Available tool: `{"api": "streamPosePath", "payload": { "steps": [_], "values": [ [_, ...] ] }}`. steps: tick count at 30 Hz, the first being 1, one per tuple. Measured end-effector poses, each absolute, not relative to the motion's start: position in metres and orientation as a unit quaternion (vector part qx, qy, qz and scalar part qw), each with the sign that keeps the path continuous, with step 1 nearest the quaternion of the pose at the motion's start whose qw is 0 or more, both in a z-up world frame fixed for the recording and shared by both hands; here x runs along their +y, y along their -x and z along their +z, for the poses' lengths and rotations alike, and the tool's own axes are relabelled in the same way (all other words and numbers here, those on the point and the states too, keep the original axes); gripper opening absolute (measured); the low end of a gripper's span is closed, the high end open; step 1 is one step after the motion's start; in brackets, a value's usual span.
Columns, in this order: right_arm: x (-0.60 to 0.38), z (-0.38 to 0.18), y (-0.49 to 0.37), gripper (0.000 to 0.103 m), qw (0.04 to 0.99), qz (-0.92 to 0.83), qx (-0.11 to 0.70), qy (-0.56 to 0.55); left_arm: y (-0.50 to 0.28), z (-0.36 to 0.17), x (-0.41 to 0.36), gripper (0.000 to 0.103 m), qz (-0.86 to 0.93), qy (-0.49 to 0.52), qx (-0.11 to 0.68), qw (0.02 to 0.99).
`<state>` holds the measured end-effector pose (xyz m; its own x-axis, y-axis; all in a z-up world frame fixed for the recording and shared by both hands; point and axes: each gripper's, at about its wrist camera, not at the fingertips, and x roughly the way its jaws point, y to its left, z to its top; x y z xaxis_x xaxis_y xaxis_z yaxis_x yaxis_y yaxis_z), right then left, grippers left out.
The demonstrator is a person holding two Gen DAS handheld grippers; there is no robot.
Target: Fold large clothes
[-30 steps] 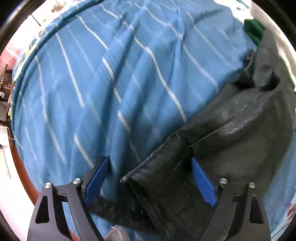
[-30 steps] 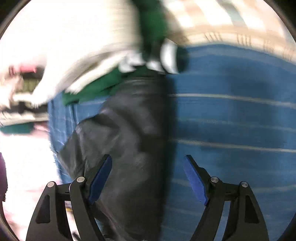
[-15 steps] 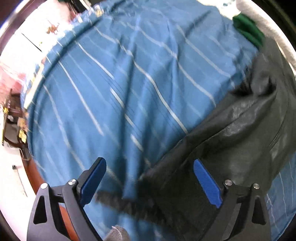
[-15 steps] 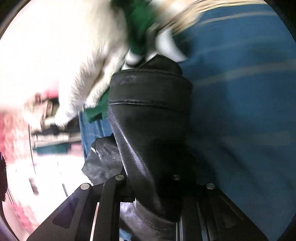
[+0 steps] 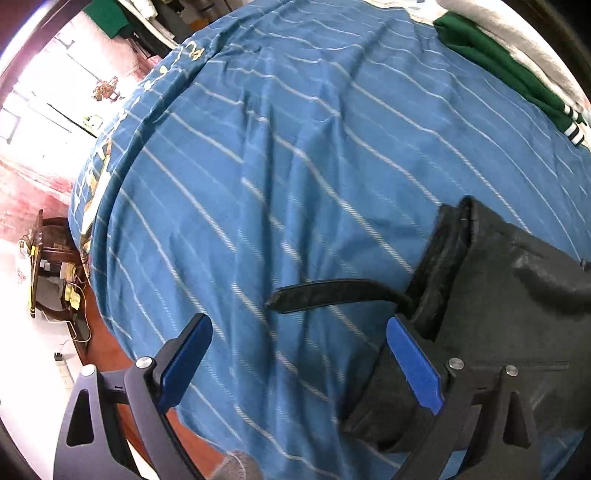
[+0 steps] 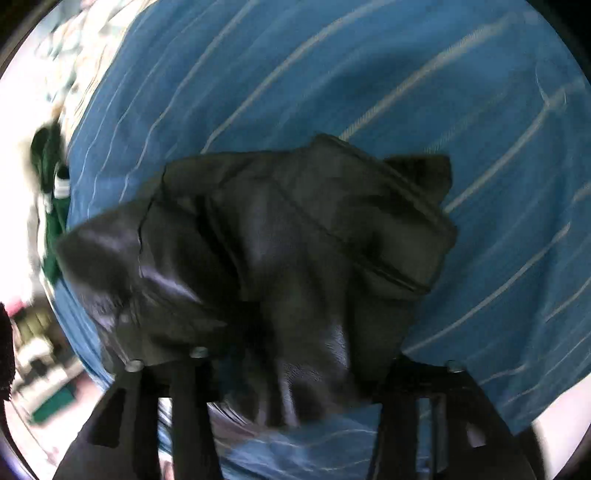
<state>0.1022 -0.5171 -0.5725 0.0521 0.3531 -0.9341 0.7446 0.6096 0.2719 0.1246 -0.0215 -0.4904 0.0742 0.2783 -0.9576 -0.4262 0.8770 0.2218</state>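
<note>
A black leather jacket lies bunched on a blue striped bedsheet, at the lower right of the left wrist view, with a strap sticking out to the left. My left gripper is open and empty over the sheet, its right finger against the jacket's edge. In the right wrist view the jacket fills the middle and drapes over my right gripper, whose fingertips it hides. The jacket is lifted above the sheet and blurred.
A green garment and a white one lie at the far right edge of the bed. The bed's left edge drops to a red floor with a dark wooden chair.
My right gripper closed on the jacket, lifted it and swung it over the sheet. My left gripper drew back off the jacket and stayed open; the jacket now lies bunched to its right.
</note>
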Motion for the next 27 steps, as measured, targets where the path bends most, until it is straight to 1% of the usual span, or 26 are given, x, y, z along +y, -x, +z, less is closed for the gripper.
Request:
{"api": "streamPosePath", "payload": {
  "steps": [1, 4, 5, 6, 7, 8, 9, 10, 12, 13, 15, 16, 18, 19, 21, 22, 25, 27],
  "values": [
    [-0.517, -0.561, -0.105, 0.068, 0.611, -0.164, 0.682, -0.367, -0.129, -0.488, -0.03, 0.098, 0.235, 0.053, 0.632, 0.736],
    [-0.509, -0.52, -0.111, 0.068, 0.646, -0.198, 0.7, -0.232, -0.143, -0.481, -0.055, 0.098, 0.209, 0.037, 0.625, 0.752],
    [-0.502, -0.501, -0.114, 0.068, 0.664, -0.209, 0.694, -0.184, -0.149, -0.481, -0.065, 0.098, 0.197, 0.038, 0.624, 0.755],
    [-0.494, -0.49, -0.119, 0.068, 0.677, -0.209, 0.686, -0.164, -0.157, -0.482, -0.076, 0.098, 0.185, 0.038, 0.626, 0.757],
    [-0.481, -0.473, -0.126, 0.061, 0.706, -0.187, 0.667, -0.148, -0.163, -0.486, -0.084, 0.098, 0.179, 0.036, 0.629, 0.756],
    [-0.465, -0.466, -0.136, 0.036, 0.725, -0.16, 0.656, -0.139, -0.17, -0.489, -0.092, 0.098, 0.176, 0.035, 0.632, 0.754],
    [-0.441, -0.463, -0.153, 0.02, 0.737, -0.117, 0.655, -0.114, -0.178, -0.493, -0.099, 0.098, 0.177, 0.039, 0.633, 0.753],
    [-0.421, -0.465, -0.168, 0.016, 0.744, -0.076, 0.655, -0.106, -0.186, -0.495, -0.106, 0.098, 0.175, 0.049, 0.631, 0.754],
    [-0.376, -0.481, -0.214, 0.016, 0.744, -0.015, 0.656, -0.122, -0.199, -0.498, -0.118, 0.098, 0.168, 0.056, 0.627, 0.758],
    [-0.356, -0.506, -0.239, 0.016, 0.724, 0.032, 0.674, -0.141, -0.205, -0.5, -0.124, 0.098, 0.168, 0.054, 0.626, 0.76],
    [-0.34, -0.542, -0.267, 0.016, 0.711, 0.026, 0.69, -0.133, -0.216, -0.508, -0.134, 0.098, 0.168, 0.049, 0.63, 0.757],
    [-0.335, -0.571, -0.285, 0.016, 0.701, 0.004, 0.704, -0.112, -0.218, -0.511, -0.134, 0.098, 0.169, 0.046, 0.631, 0.756],
    [-0.335, -0.602, -0.313, 0.014, 0.684, -0.023, 0.723, -0.095, -0.221, -0.52, -0.131, 0.098, 0.179, 0.037, 0.637, 0.749],
    [-0.334, -0.607, -0.323, 0.014, 0.678, -0.029, 0.73, -0.082, -0.22, -0.522, -0.131, 0.098, 0.182, 0.034, 0.638, 0.747],
    [-0.332, -0.6, -0.331, 0.015, 0.662, -0.032, 0.745, -0.074, -0.215, -0.526, -0.121, 0.098, 0.194, 0.03, 0.644, 0.74],
    [-0.331, -0.588, -0.332, 0.016, 0.665, -0.031, 0.743, -0.075, -0.211, -0.527, -0.114, 0.098, 0.2, 0.031, 0.645, 0.737],
    [-0.325, -0.537, -0.316, 0.017, 0.704, 0.006, 0.704, -0.092, -0.198, -0.533, -0.098, 0.098, 0.22, 0.033, 0.653, 0.724],
    [-0.313, -0.521, -0.296, 0.017, 0.697, 0.064, 0.705, -0.12, -0.191, -0.535, -0.089, 0.098, 0.232, 0.038, 0.657, 0.716]
  ]
}}
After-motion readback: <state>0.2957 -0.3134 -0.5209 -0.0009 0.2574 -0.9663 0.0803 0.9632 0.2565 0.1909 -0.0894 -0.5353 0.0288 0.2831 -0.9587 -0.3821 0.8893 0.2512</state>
